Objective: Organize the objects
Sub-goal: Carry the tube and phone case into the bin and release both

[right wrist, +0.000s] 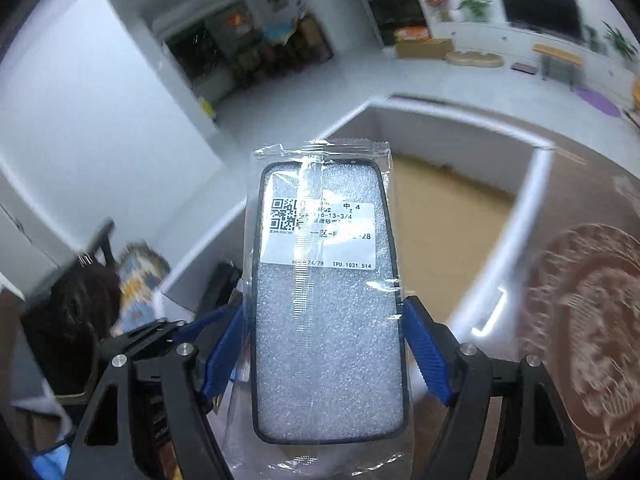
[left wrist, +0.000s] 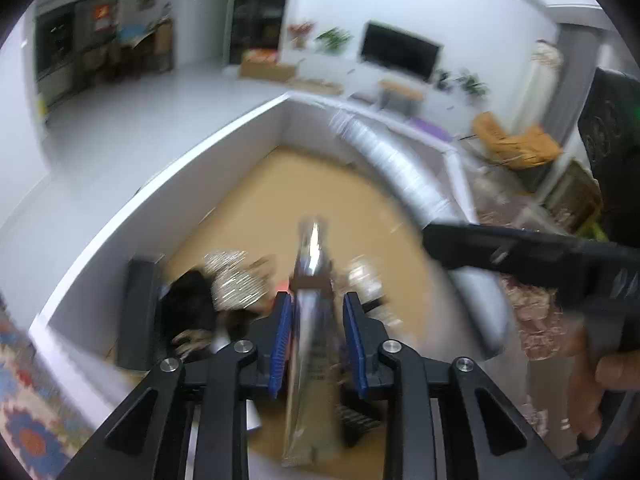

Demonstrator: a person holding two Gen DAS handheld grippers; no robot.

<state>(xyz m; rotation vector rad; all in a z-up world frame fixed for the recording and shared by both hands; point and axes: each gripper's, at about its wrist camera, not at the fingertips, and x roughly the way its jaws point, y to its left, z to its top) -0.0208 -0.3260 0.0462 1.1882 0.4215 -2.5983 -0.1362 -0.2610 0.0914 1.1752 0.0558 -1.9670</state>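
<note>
While both hands work over the white box [left wrist: 168, 184], each gripper carries one item. The right gripper [right wrist: 324, 344] has its jaws clenched across a bagged phone case [right wrist: 326, 300], held flat, label up, above the box's near edge. The left gripper [left wrist: 318, 340] straddles a slim silvery packet [left wrist: 314, 320] edge-on — blur hides contact, so I cannot tell its grip. Loose clutter [left wrist: 224, 284] sits in the box corner below — probably the sorting destination.

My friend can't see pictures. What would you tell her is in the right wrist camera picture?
The right gripper holds a phone case sealed in a clear plastic bag, with a white barcode label near its top. Behind it is a white box with a brown cardboard bottom, and a blurry living room beyond.
</note>
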